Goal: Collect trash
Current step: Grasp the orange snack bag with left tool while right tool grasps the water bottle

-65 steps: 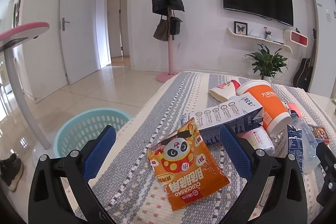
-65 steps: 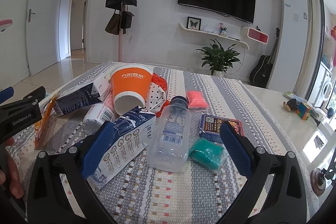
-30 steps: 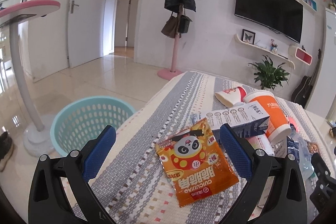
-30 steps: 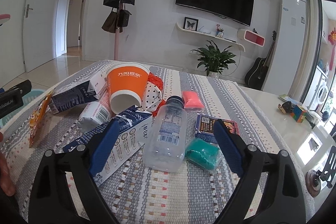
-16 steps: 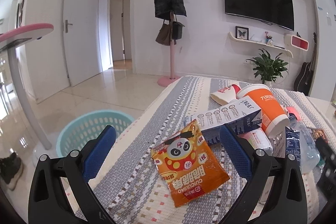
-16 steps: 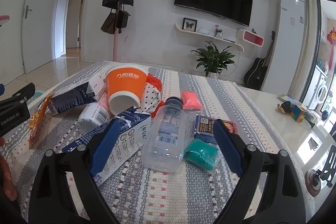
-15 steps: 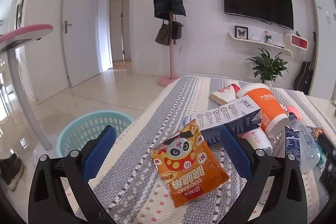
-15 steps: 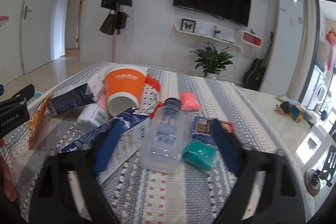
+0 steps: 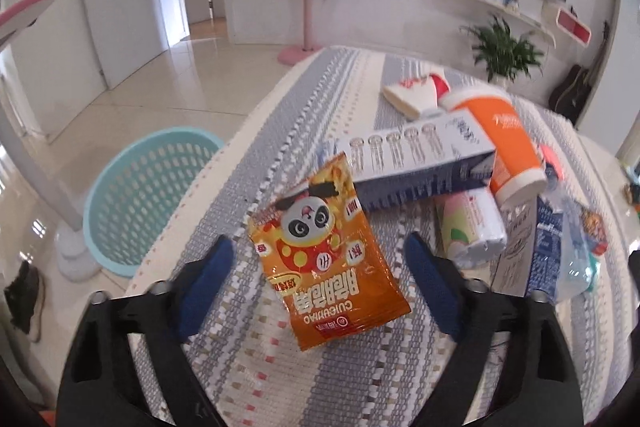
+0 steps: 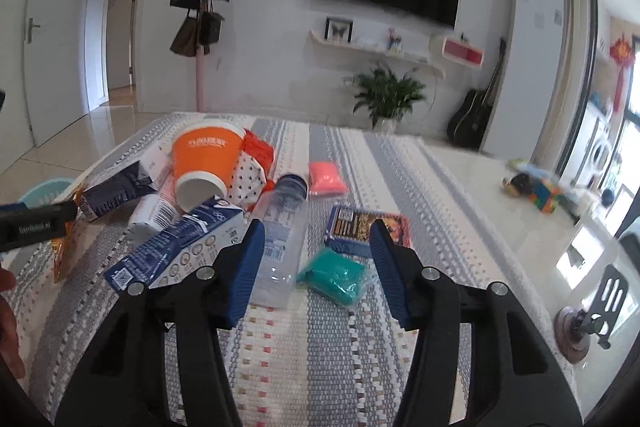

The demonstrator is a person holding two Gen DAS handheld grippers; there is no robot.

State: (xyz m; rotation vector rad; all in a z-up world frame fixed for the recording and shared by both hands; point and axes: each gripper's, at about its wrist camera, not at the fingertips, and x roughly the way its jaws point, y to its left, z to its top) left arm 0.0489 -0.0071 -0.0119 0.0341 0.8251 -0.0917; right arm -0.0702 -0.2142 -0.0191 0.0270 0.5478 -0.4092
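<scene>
An orange panda snack bag [image 9: 326, 259] lies flat on the striped tablecloth [image 9: 304, 367]. My left gripper [image 9: 320, 267] is open, its fingers on either side of the bag's upper half, just above it. Beyond lie a blue-white carton [image 9: 416, 155], an orange cup [image 9: 508, 139] and a white roll [image 9: 468, 227]. My right gripper [image 10: 316, 259] is open over a teal wad [image 10: 334, 277], with a clear bottle [image 10: 282, 227] by its left finger. A second carton [image 10: 176, 247] lies left of the bottle.
A light blue laundry basket [image 9: 140, 187] stands on the floor left of the table edge. A pink block [image 10: 326, 179] and a dark snack packet [image 10: 368, 227] lie behind the teal wad. A toy cube [image 10: 544, 195] sits on the far right tabletop.
My left gripper has dropped forward and tilted down onto the snack bag, its fingers closer together. My right gripper has moved forward over the teal wad and narrowed.
</scene>
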